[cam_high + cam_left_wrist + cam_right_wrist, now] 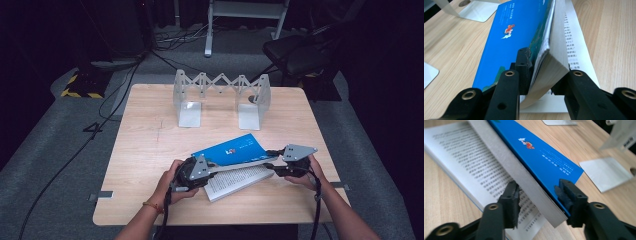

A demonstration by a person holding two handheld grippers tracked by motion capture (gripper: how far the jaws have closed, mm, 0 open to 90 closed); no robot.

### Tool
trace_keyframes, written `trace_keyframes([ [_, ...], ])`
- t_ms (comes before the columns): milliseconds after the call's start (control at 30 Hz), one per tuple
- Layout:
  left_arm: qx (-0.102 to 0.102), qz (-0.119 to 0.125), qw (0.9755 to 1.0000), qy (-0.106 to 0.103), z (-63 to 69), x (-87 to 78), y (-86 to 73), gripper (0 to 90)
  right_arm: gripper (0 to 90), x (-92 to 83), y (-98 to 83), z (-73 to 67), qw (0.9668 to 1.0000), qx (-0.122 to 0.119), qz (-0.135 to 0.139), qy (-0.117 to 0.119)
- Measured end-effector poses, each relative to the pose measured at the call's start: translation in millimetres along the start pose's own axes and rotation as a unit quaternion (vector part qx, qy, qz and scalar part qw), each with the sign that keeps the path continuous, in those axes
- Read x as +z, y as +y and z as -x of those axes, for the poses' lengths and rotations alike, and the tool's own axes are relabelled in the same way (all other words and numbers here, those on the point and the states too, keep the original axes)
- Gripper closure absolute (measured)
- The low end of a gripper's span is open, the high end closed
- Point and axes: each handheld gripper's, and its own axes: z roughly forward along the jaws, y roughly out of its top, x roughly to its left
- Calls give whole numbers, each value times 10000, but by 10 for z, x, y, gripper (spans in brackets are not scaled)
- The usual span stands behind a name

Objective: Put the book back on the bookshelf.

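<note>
A paperback book with a blue cover [230, 149] lies open on the wooden table [145, 160], its lower half flat with printed pages [240, 181] facing up. The upper half, cover and a thick block of pages [554, 50], is raised at a slant. My left gripper [214, 168] is shut on the near left corner of that raised half, one pad on the blue cover [499, 50]. My right gripper [273, 160] is shut on its right corner [541, 195], one pad on the cover [541, 157], the other under the page block.
A silver extendable book rack [222, 82] with two metal end plates [190, 114] stands at the table's far edge. Behind the table are a black chair [295, 50], cables on the floor and a white frame. Bare table lies to the left.
</note>
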Motion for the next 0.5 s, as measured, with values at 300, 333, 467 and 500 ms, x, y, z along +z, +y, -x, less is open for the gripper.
trace_keyframes([
  [300,-361,-137,9993,-19,-2,-131,-25,523,660,40,118,-174,9989,-470,-51,-51],
  [333,-341,-158,9993,13,23,-142,-10,496,661,41,124,-180,9988,-484,-59,-68],
  [467,-261,-248,9993,93,191,-156,101,428,665,45,141,-202,9984,-550,-117,-112],
  [500,-196,-299,9992,160,221,-148,127,425,667,43,151,-213,9984,-545,-128,-124],
])
